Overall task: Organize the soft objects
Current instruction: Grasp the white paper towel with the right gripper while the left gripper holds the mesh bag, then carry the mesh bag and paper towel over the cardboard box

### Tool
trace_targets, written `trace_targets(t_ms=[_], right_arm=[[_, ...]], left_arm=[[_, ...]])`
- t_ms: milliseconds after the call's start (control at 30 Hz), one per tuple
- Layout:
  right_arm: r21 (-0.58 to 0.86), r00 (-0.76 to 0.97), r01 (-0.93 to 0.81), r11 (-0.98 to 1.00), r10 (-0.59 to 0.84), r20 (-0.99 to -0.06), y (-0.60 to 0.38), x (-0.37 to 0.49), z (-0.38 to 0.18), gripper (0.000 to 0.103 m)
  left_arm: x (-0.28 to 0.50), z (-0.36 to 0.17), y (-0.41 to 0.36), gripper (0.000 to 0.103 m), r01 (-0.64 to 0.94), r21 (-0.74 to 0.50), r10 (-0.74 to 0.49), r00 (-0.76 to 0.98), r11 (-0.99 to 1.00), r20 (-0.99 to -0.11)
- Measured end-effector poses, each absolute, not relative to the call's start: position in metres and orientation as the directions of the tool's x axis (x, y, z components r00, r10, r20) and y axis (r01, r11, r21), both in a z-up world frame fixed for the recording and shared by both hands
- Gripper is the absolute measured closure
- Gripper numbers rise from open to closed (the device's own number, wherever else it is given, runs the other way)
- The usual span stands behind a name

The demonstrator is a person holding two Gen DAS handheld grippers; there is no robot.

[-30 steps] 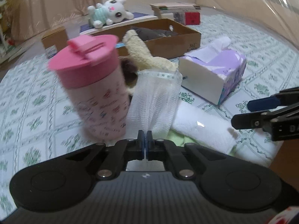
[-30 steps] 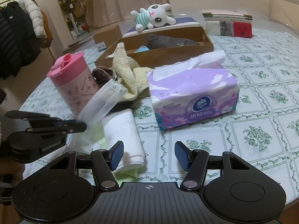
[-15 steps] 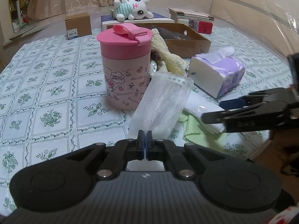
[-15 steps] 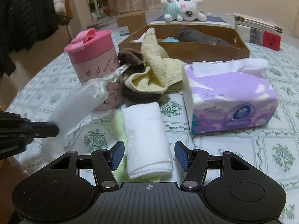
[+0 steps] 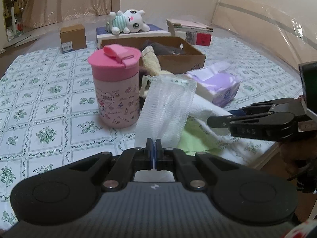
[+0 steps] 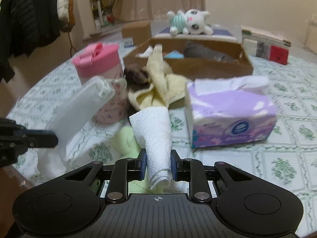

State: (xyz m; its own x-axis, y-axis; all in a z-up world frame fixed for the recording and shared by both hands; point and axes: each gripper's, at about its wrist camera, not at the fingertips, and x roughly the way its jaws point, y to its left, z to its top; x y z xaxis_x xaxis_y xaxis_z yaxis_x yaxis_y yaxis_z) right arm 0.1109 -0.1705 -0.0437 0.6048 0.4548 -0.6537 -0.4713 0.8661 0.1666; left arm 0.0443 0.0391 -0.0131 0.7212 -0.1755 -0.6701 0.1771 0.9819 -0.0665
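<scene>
One mesh pouch (image 5: 166, 107) pinched in the left gripper (image 5: 154, 148), one white towel (image 6: 156, 134) now clamped by the just-closing right gripper (image 6: 157, 164) at the near table edge (image 5: 265, 154); one pink cup (image 5: 115, 87), one tissue pack (image 6: 231, 117), open cloth beyond.

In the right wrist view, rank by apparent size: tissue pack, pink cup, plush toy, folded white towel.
1. tissue pack
2. pink cup and white towel look similar; the towel is nearer the camera, so unsure.
3. plush toy, farthest away.

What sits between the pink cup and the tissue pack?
In the right wrist view, a crumpled yellow towel with a dark brown item lies between the pink cup and tissue pack.
</scene>
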Motion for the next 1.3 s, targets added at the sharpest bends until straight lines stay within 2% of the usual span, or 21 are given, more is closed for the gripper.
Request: trace_targets(t_ms=[800, 1300], right_arm=[[0.218, 0.711, -0.394, 0.893, 0.446, -0.543, -0.221, 0.084, 0.019, 0.078], [0.203, 0.719, -0.415, 0.887, 0.456, -0.524, -0.219, 0.138, 0.039, 0.078]], left_arm=[[0.04, 0.038, 0.007, 0.102, 0.225, -0.073, -0.223, 0.771, 0.972, -0.597], [0.124, 0.079, 0.016, 0.103, 0.268, -0.044, -0.241, 0.768, 0.962, -0.593]])
